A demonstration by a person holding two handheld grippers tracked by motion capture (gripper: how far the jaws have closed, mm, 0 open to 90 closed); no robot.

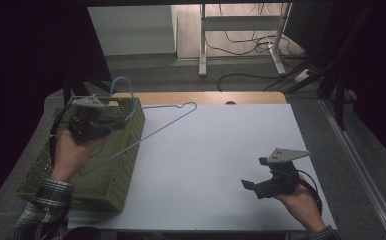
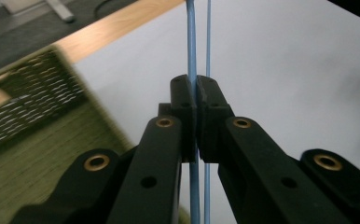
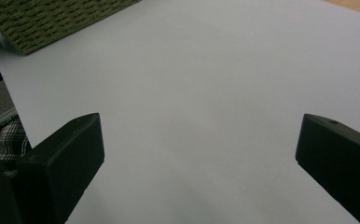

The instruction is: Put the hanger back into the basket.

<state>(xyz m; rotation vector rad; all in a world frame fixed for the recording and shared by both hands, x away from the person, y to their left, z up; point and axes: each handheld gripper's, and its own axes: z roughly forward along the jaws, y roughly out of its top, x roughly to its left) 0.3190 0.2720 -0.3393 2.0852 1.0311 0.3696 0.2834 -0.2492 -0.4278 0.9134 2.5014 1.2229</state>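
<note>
Hanger (image 1: 153,131), thin blue wire, hangs over the green basket (image 1: 106,185), pinched tight in the left gripper (image 1: 101,119). It could twist, slip or snag on the basket rim. The right gripper (image 1: 253,187) sits wide open, empty.

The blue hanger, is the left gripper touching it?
Touching. In the left gripper view, the left gripper has its jaws shut tight on one wire of the blue hanger, with no gap on either side of the wire.
</note>
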